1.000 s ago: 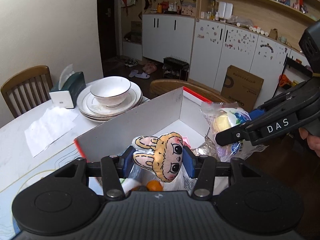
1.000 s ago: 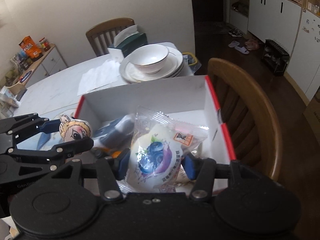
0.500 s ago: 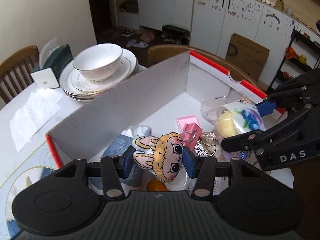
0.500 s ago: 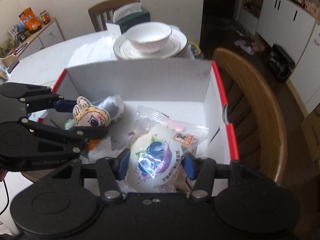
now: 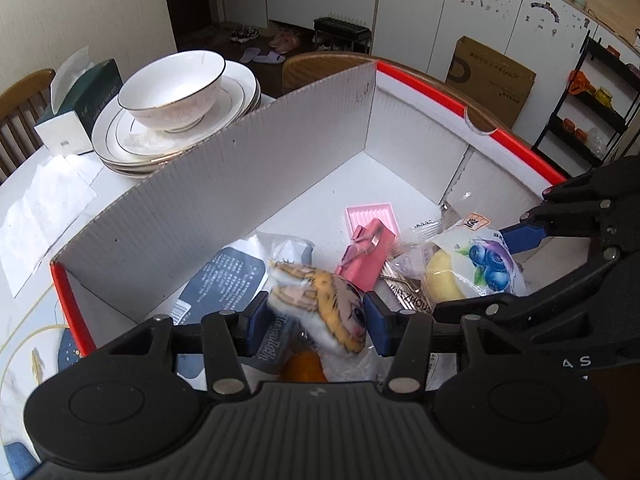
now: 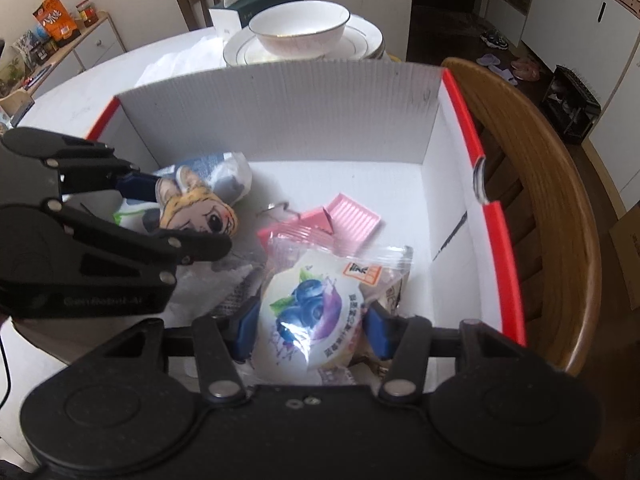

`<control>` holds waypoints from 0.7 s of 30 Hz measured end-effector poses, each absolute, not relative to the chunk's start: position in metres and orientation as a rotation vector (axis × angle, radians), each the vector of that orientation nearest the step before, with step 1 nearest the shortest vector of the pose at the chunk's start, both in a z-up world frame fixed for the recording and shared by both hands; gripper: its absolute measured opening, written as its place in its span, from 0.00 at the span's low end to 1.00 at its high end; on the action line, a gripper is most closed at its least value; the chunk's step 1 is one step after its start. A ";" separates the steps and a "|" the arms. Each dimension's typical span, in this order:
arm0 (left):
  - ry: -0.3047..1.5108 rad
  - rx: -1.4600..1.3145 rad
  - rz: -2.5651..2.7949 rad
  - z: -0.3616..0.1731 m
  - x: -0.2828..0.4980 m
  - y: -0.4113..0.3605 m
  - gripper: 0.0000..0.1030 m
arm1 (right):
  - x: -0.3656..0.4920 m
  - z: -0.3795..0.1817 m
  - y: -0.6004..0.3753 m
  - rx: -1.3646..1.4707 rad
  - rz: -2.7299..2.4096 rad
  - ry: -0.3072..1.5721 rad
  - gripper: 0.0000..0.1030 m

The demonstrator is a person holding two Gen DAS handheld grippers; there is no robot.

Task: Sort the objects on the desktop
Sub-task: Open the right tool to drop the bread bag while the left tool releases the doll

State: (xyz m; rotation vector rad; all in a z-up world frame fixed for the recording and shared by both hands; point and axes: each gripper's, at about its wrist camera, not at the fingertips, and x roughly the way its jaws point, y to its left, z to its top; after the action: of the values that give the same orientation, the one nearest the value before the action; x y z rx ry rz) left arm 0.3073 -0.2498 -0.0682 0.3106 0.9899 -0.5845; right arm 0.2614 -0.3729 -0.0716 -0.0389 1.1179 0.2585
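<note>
So, white tabletop (image 5: 24,184), round-edged, in a dining room: wooden chair (image 6: 548,184) pushed against the right side, white cabinets (image 5: 440,20) behind, dark floor with slippers. Left to right on the table: dark green tissue box (image 5: 86,98), crumpled white paper (image 5: 44,204), stacked gold-rimmed porcelain plates (image 5: 236,92) with a glossy bowl (image 5: 172,88) on top, then a corrugated white cardboard box (image 5: 224,184) with red outer faces. Inside the box: blue-white plastic pouch (image 5: 224,280), pink ribbed tray (image 5: 372,216), pink clip (image 5: 366,252), something orange and round (image 5: 304,366).

Left gripper (image 5: 316,320) pinches a soft plush bunny-eared doll head (image 5: 324,304), low inside the box's left part. Right gripper (image 6: 308,328) clamps a crinkly clear snack bag with blueberry print (image 6: 312,312), down in the box near the right wall.
</note>
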 end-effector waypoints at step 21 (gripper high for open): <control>0.884 0.214 -0.552 -0.040 0.277 -0.224 0.63 | 0.237 -0.037 -0.382 -0.019 0.287 1.023 0.67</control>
State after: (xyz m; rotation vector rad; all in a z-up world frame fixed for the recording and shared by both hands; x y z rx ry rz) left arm 0.2772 -0.2236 -0.0399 0.2138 0.8840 -0.5524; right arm 0.2374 -0.3821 -0.0371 -0.0186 1.0231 0.2865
